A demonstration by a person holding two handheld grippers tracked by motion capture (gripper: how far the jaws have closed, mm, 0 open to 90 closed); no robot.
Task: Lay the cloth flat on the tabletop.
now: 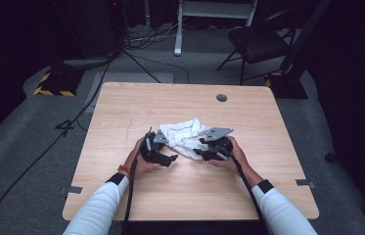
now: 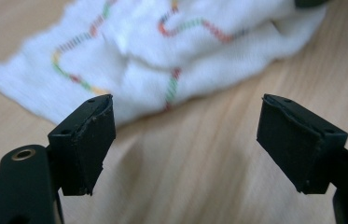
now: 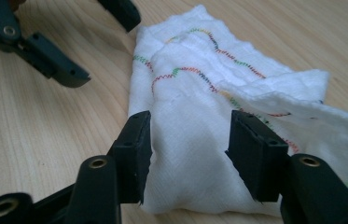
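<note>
The white cloth (image 1: 186,136) lay crumpled mid-table (image 1: 121,103), between both grippers; its long axis ran away from the right gripper (image 3: 188,154), whose parted jaws straddled its near end, gripping nothing yet; the left gripper (image 2: 185,140) stood spread wide and empty, the cloth just ahead and leftward; the right sat nearer, likely to pinch first.

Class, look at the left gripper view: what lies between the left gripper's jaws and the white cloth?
Bare wooden table; the left gripper, jaws open, stops short of the cloth.
</note>
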